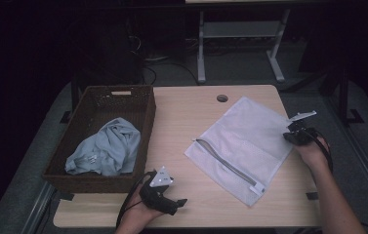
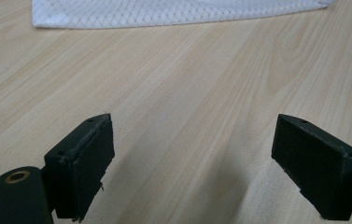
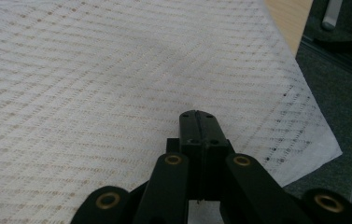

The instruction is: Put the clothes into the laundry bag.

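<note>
While we read this moment off the desk (image 1: 196, 112), these lines hold:

Step in hand: we judge it to be readying the white mesh laundry bag (image 1: 242, 146), with the light blue garment (image 1: 106, 146) not yet loaded.
Bag: flat on the desk at about 3 o'clock from its middle, zipper (image 1: 228, 165) running along the near-left edge, its right corner hanging over the desk's edge.
Garment: crumpled in the brown wicker basket (image 1: 145, 131) at 9 o'clock, well apart from the bag.
Right gripper (image 3: 197, 122): fingers pressed together with no gap, over the bag's right corner at 3 o'clock; we cannot tell whether mesh is pinched between them.
Left gripper (image 2: 192, 163): fingers spread wide with nothing between them, low over bare wood at 6 o'clock, just short of the bag's near edge.
Next move: we reckon the zipper must be found and the mouth opened, one gripper steadying the cloth while the other works the pull.
</note>
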